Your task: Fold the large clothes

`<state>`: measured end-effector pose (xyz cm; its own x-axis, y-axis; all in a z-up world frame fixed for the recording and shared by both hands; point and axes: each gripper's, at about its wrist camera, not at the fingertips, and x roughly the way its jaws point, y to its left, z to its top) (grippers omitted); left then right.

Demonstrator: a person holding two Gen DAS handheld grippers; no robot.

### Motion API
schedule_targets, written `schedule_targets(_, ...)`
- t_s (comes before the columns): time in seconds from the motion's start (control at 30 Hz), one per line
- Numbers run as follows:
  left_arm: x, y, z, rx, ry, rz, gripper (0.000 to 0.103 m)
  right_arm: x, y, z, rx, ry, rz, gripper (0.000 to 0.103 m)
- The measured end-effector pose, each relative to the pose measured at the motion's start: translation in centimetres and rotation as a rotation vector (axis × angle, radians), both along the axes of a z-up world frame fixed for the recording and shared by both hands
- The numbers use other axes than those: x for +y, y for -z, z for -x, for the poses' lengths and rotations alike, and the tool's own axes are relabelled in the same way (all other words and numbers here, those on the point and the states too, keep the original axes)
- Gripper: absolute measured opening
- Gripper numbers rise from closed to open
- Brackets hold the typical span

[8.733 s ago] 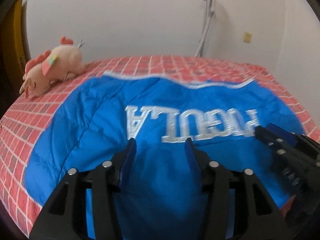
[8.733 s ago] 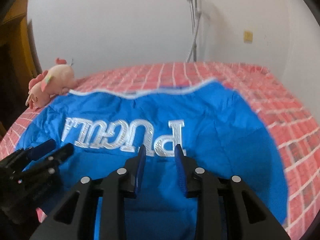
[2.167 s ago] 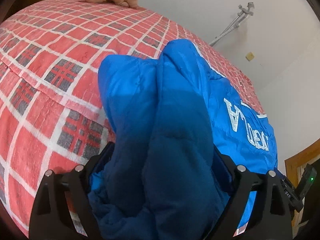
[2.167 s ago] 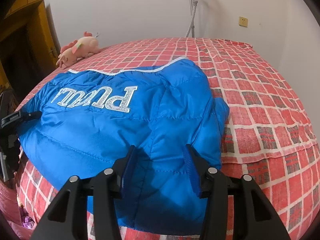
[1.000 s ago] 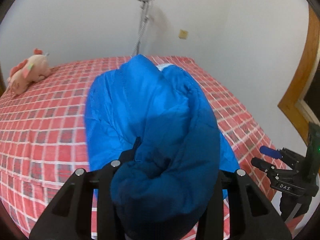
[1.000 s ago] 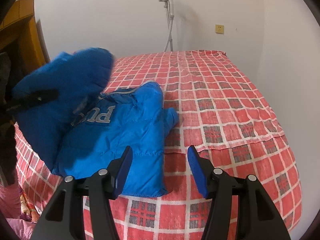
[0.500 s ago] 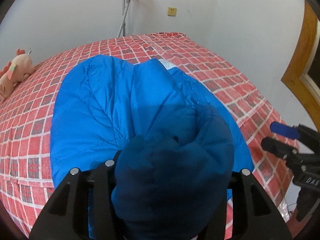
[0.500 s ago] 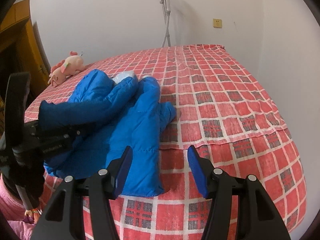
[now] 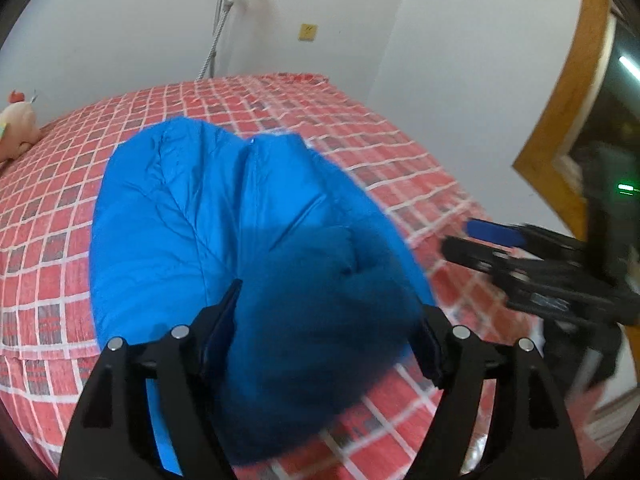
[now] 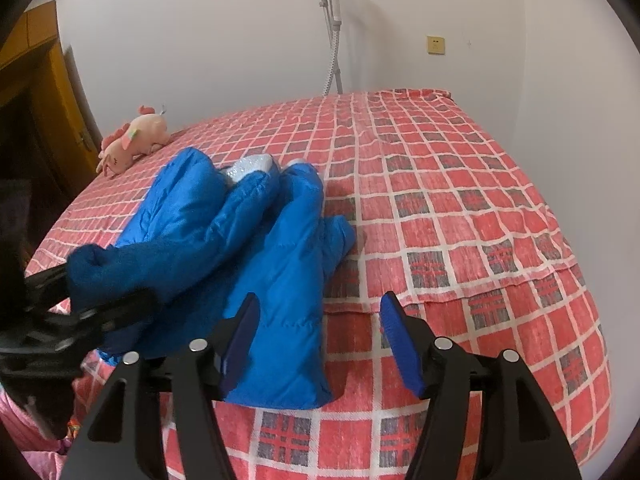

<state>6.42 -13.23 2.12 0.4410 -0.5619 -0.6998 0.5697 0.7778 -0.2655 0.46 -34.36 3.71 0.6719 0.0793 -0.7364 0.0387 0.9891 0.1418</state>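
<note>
A blue puffer jacket (image 10: 276, 252) lies on the red checked bed (image 10: 460, 216), its left part folded over to the right. My left gripper (image 9: 324, 320) holds a bunched dark blue wad of the jacket (image 9: 316, 320) between its fingers, just above the bed's near edge; it also shows in the right wrist view (image 10: 80, 308). My right gripper (image 10: 318, 316) is open and empty, hovering over the jacket's right edge near the bed's front. It shows blurred at the right of the left wrist view (image 9: 492, 244).
A pink plush toy (image 10: 132, 144) lies at the bed's far left corner. A grey crutch (image 10: 332, 28) leans on the white wall behind the bed. A wooden door frame (image 9: 576, 112) stands to the right in the left wrist view. Pink fabric (image 10: 40, 432) lies below the bed's front left.
My left gripper has carried the jacket's left side up and across to the right, then lowered it onto the rest. My right gripper has stayed open and drifted slightly nearer the jacket.
</note>
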Motion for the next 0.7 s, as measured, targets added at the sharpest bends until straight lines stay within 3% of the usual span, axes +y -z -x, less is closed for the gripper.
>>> schedule_targets(0.2,4.9,-3.4,0.7,-0.017,-0.024,0.114,0.076,1.1,-1.4,-1.4,0.012,-0.053,-0.022,0.070)
schedule_targets(0.3,7.3,-3.7,-1.0,-0.048,-0.151,0.066,0.076,1.6,-2.1,-2.6,0.040,-0.097,-0.084,0.074)
schedule_targets(0.47,9.6,-1.8,-4.9,-0.040,-0.310,-0.055,0.076,1.9,-2.8,-5.1,0.113,-0.122,-0.209,0.080)
schedule_targets(0.7,9.6,0.7,-8.8,-0.023,-0.354,-0.099,0.076,3.3,-0.6,-9.1,0.272,-0.124,-0.301,0.083)
